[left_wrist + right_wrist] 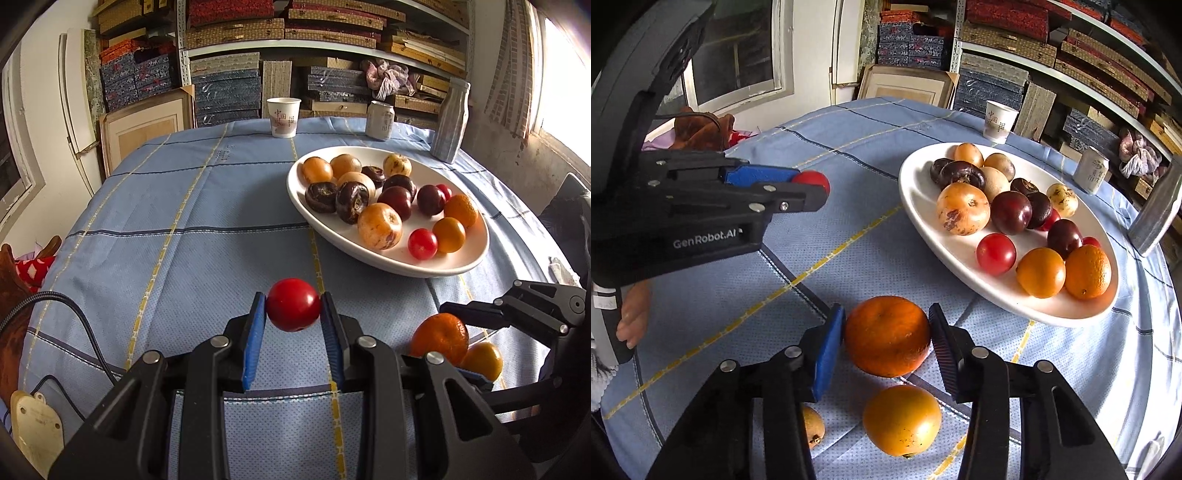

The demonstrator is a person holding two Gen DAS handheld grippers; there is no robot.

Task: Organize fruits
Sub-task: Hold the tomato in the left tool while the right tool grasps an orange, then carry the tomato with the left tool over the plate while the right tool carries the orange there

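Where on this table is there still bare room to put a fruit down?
The blue cloth lies bare left of the white plate, back to the paper cup. The plate is crowded; only its near rim by the cherry tomato has room. Loose fruit crowds the cloth around the mandarin.
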